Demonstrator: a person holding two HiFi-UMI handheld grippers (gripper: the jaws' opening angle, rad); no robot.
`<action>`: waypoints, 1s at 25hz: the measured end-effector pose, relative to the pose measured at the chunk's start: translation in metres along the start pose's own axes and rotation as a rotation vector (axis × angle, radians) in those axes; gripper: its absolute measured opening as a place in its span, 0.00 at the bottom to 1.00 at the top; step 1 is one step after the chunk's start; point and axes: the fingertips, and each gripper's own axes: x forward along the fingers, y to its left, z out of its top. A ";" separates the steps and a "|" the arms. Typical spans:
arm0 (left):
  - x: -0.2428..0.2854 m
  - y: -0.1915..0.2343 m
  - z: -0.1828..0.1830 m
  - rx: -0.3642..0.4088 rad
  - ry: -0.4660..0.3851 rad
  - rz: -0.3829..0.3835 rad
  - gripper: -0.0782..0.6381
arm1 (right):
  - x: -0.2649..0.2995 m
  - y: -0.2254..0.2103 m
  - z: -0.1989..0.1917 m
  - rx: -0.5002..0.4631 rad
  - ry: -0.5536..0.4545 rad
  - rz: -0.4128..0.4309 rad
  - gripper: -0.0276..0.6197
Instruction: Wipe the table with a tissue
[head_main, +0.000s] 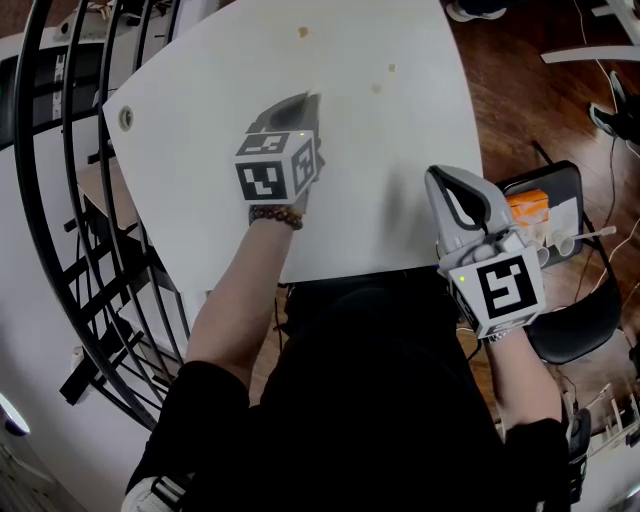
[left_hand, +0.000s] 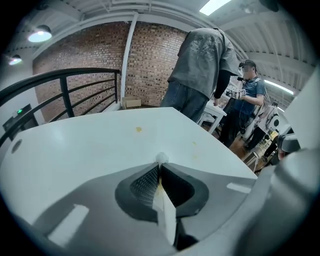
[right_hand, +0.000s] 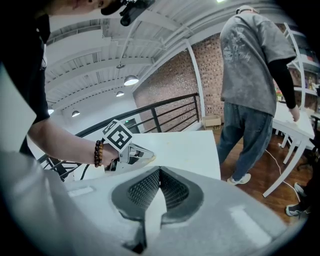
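- Here's the surface: a white table (head_main: 200, 120), bare but for a few small yellowish stains (head_main: 303, 32) out toward its far end.
- Around it, a black curved railing (left_hand: 65, 90) hugs the table's left side, and wooden floor (head_main: 520, 90) shows off to the right.
- Behind that stands a brick wall (left_hand: 150, 65), with ceiling lights (left_hand: 40, 35) glowing overhead.
- A person in a grey shirt (left_hand: 200, 65) stands past the far right corner, back turned, and a second person (left_hand: 250, 95) is just beyond.
- A black chair (head_main: 575, 310) sits beside the table's near right corner, with an orange packet (head_main: 528, 205) on it.
- Now the left gripper (left_hand: 160, 165): it is out over the middle of the table, jaws clamped tight on the tissue (left_hand: 161, 158).
- The tissue is a thin white strip pinched in the seam, its long axis running straight along the jaws.
- One end trails back toward the camera with a faint yellow mark on it. The other pokes out past the tips as a small wad, pointing ahead toward the table's far edge and the stains.
- That wad sits right down by the tabletop, but whether it touches I cannot tell.
- A bead bracelet (head_main: 275, 215) shows on the wrist behind the left gripper's marker cube.
- Over to the right gripper (right_hand: 159, 170): its jaws are pressed together with nothing held at the tips.
- It hangs at the table's near right edge, well apart from the left gripper and aimed across the table.
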 end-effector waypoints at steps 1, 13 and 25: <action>0.001 -0.002 0.002 0.003 -0.002 -0.004 0.15 | -0.001 -0.001 0.000 0.001 -0.001 -0.002 0.03; 0.017 -0.033 0.013 0.029 -0.011 -0.051 0.15 | -0.013 -0.012 -0.007 0.005 -0.007 -0.027 0.03; 0.038 -0.059 0.018 0.054 0.012 -0.080 0.15 | -0.025 -0.032 -0.011 0.025 -0.008 -0.056 0.03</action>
